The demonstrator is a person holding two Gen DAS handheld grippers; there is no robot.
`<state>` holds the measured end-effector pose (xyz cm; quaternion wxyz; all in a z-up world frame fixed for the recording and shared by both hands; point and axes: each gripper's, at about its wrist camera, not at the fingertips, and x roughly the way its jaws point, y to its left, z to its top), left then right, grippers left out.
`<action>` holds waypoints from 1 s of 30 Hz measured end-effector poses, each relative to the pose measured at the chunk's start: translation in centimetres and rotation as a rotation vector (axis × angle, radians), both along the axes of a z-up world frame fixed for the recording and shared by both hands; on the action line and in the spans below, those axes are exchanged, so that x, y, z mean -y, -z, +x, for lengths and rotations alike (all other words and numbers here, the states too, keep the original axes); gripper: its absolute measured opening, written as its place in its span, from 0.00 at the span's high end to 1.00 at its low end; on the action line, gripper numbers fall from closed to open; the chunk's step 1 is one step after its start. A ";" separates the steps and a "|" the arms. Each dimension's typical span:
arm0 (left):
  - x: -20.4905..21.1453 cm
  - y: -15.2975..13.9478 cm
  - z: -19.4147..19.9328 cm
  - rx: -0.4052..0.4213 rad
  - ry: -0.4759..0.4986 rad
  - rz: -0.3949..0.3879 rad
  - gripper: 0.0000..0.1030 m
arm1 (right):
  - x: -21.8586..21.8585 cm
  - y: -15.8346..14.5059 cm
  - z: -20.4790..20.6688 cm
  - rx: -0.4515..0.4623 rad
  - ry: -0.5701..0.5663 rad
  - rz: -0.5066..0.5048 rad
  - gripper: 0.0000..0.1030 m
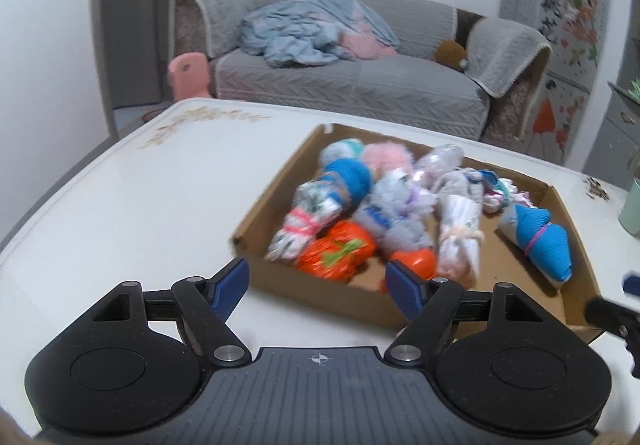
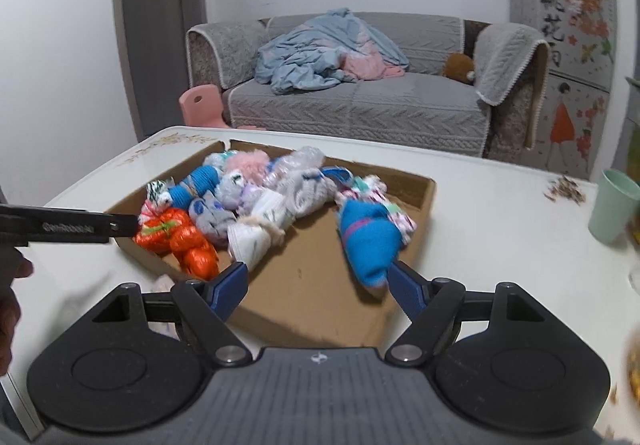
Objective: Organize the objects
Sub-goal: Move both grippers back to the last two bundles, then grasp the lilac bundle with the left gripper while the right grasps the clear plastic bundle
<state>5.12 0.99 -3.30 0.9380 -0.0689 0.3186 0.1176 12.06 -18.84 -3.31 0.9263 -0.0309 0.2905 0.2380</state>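
Hovering with fingers spread and empty, left gripper and right gripper face the cardboard tray, rolled sock bundles already heaped toward its eleven o'clock corner—nearly done, I'd judge.

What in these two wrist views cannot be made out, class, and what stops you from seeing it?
- Rolled bundles in the cardboard box: motion blur in the left view smears patterns.
- Pale item beside the box: right claw hides most of it.
- Green cup: cut off by the left view's edge.
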 end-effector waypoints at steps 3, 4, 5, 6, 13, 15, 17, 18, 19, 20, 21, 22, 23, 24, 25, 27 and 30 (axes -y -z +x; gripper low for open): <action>-0.7 1.0 -1.4 -0.003 -0.034 -0.018 0.21 | 1.2 1.8 -1.2 -0.015 0.031 0.026 0.28; -1.0 1.5 -1.9 0.000 -0.047 -0.028 0.22 | 1.5 2.3 -1.4 -0.024 0.039 0.039 0.28; -1.3 1.9 -2.3 0.001 -0.061 -0.038 0.22 | 1.7 2.8 -1.7 -0.029 0.046 0.048 0.28; -1.5 2.3 -2.6 -0.007 -0.071 -0.048 0.22 | 1.9 3.3 -2.0 -0.027 0.056 0.048 0.28; 0.5 4.0 -4.2 -0.008 0.032 0.011 0.19 | 1.9 4.4 -2.5 -0.041 0.064 0.034 0.28; 1.5 4.4 -4.5 -0.001 0.077 0.034 0.18 | 1.8 4.7 -2.5 -0.046 0.071 0.025 0.29; 2.4 4.8 -4.4 -0.011 0.127 0.041 0.19 | 1.8 5.0 -2.4 -0.052 0.078 0.013 0.29; 2.9 5.0 -4.3 -0.012 0.137 0.051 0.18 | 1.8 5.1 -2.4 -0.060 0.082 0.010 0.30; 3.3 5.1 -4.0 -0.016 0.149 0.065 0.18 | 1.8 5.1 -2.4 -0.058 0.085 0.008 0.30; 3.7 5.2 -3.7 -0.023 0.161 0.078 0.18 | 1.8 5.1 -2.4 -0.057 0.085 0.010 0.30; 4.1 5.3 -3.2 -0.033 0.169 0.088 0.17 | 1.8 5.2 -2.4 -0.068 0.085 0.008 0.30; 4.4 5.4 -2.7 -0.045 0.184 0.096 0.17 | 1.7 5.3 -2.3 -0.074 0.088 0.000 0.31; 4.7 5.5 -2.2 -0.052 0.194 0.106 0.17 | 1.5 5.3 -2.3 -0.076 0.088 -0.009 0.31; 5.0 5.5 -1.8 -0.053 0.204 0.116 0.14 | 1.5 5.3 -2.3 -0.078 0.086 -0.011 0.31; 5.3 5.6 -1.4 -0.057 0.219 0.122 0.13 | 1.4 5.3 -2.3 -0.085 0.083 -0.010 0.32; 5.9 5.6 -0.8 -0.060 0.248 0.136 0.12 | 1.3 5.3 -2.3 -0.086 0.085 -0.018 0.34; 6.5 5.6 -0.2 -0.064 0.264 0.149 0.11 | 1.0 5.3 -2.4 -0.079 0.079 -0.035 0.40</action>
